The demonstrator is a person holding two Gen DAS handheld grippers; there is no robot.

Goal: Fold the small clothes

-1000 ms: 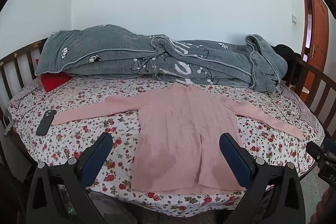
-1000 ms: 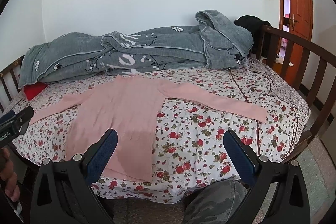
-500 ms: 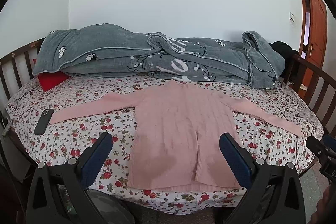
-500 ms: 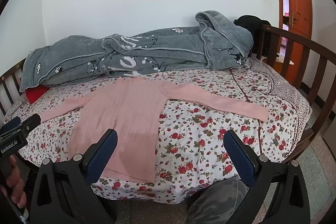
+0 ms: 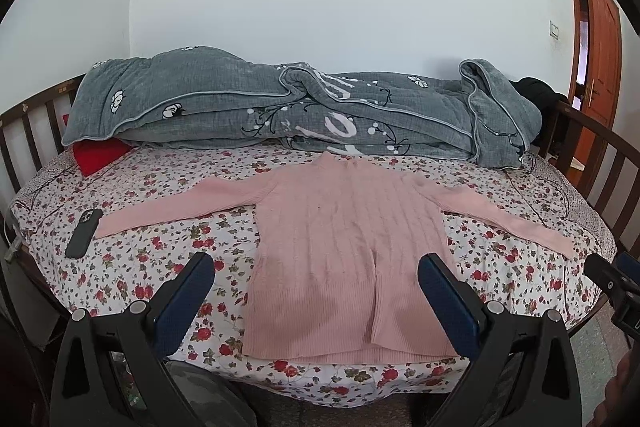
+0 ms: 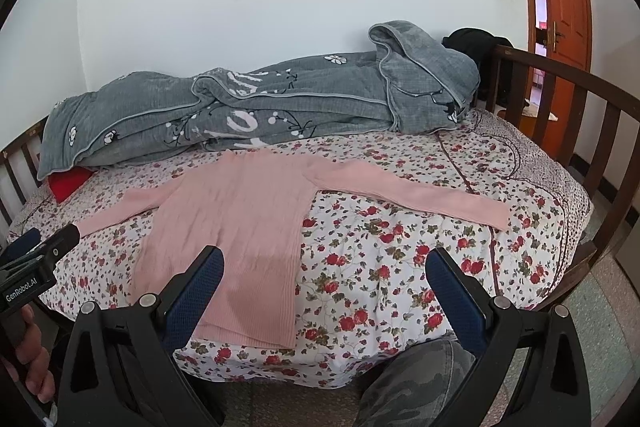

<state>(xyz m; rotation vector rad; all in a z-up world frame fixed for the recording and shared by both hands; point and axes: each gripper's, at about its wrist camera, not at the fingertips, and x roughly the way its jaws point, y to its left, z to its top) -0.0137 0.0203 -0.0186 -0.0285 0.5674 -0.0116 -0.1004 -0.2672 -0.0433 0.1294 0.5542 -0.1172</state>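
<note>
Pink sweater spread flat mid-frame on floral bedsheet. Left gripper and right gripper both gaping wide, empty. "GenRobot.AI" readable at lower left of right view

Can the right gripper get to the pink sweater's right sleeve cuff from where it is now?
Probably yes. The right gripper is open and empty, and the sleeve cuff lies flat on the floral sheet with nothing on it or in between.
</note>
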